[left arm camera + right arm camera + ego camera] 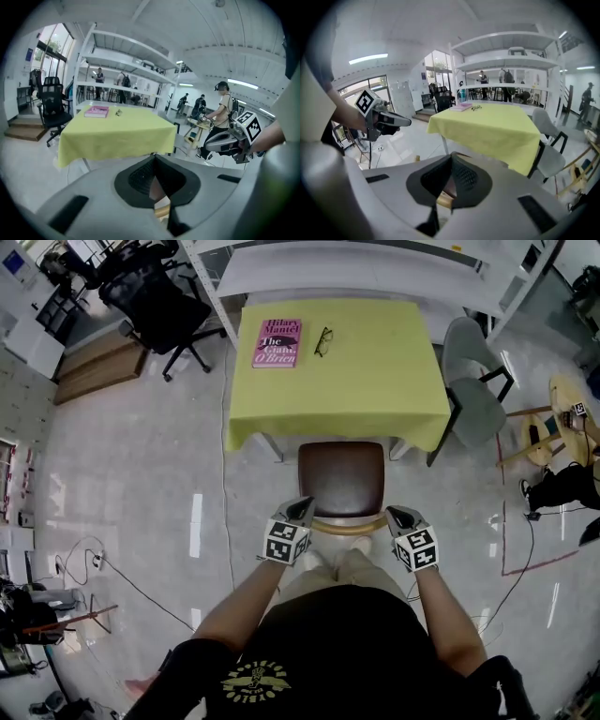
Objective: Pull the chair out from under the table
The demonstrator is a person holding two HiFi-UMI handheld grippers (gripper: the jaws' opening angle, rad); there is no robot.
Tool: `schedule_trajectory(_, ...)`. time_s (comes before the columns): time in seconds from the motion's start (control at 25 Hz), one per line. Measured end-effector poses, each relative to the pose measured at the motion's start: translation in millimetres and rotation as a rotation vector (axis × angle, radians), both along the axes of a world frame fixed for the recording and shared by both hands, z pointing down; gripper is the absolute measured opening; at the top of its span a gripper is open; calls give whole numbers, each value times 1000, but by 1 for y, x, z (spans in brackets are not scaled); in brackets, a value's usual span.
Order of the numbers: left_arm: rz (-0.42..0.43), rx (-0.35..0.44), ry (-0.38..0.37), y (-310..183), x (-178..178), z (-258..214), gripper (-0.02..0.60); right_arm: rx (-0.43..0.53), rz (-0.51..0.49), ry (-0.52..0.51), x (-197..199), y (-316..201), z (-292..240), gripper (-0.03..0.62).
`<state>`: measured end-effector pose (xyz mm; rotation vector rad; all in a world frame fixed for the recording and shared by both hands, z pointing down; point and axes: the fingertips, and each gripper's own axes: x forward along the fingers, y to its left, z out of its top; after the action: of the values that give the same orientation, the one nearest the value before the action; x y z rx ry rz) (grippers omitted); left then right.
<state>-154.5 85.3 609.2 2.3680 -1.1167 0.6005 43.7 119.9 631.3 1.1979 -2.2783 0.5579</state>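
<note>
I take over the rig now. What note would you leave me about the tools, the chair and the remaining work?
Left tool: shut, empty, at the left end of the chair back.
Right tool: shut, empty, at its right end.
Chair: at the table's near side, seat mostly in view, front edge at the table's edge.
Done: no grip on the chair yet.
Left: probably open both tools, grip the back, pull the chair clear.
</note>
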Motion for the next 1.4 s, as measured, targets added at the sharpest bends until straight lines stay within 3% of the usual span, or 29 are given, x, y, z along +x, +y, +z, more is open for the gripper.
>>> schedule_trajectory(0.48,-61,241,95,-14,-25,-130,9,229,90,-110,-4,-28,-132,11)
schedule_trajectory(0.96,-39,439,107,-14,-37,-233,9,401,131,-128,-9,-25,-226,11)
schedule_trajectory(1.4,-19,450,109,-13,-44,-238,9,431,135,-114,-12,-30,-241,11)
